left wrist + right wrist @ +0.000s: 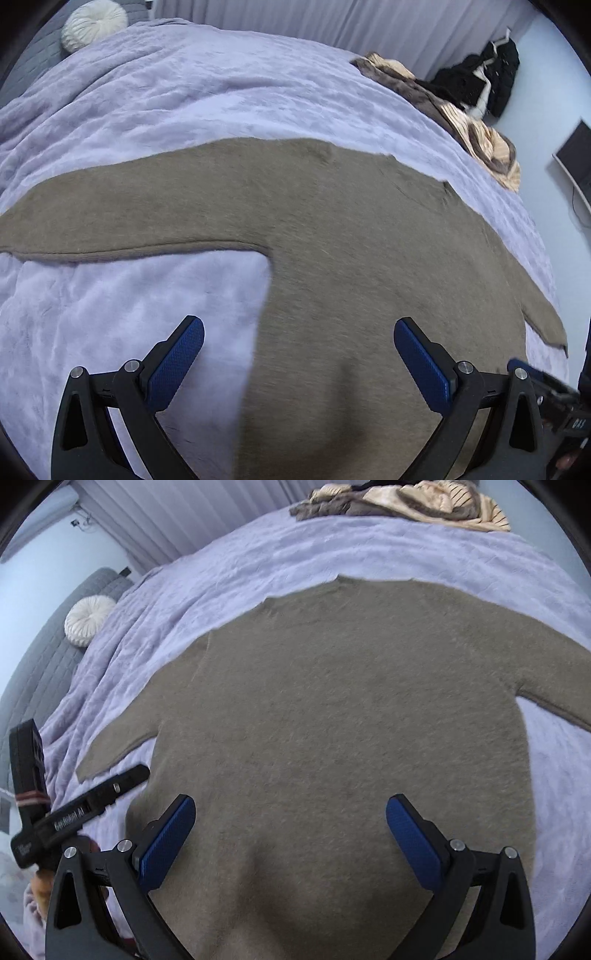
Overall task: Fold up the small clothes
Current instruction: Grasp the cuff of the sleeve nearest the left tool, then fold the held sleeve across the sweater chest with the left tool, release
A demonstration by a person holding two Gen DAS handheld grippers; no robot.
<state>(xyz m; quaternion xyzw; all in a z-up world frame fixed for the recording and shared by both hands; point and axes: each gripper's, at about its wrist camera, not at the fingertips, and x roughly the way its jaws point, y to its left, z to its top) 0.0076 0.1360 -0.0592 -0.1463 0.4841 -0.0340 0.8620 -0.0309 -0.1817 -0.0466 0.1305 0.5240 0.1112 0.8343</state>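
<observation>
A taupe fuzzy sweater (332, 236) lies spread flat on the lavender bed cover (184, 92), sleeves stretched out to both sides. My left gripper (299, 332) is open above the sweater's lower left edge, nothing between its blue pads. In the right wrist view the same sweater (332, 701) fills the middle. My right gripper (290, 810) hangs open over its lower hem, holding nothing. The left gripper's black body (74, 812) shows at the left edge there, beside the left sleeve (122, 738).
A heap of brown and striped cream clothes (476, 133) lies at the bed's far right edge, also as clothes pile (406, 502). A round white cushion (94, 22) sits by the grey headboard (44, 657). Black garments (480, 81) hang against the wall; curtains behind.
</observation>
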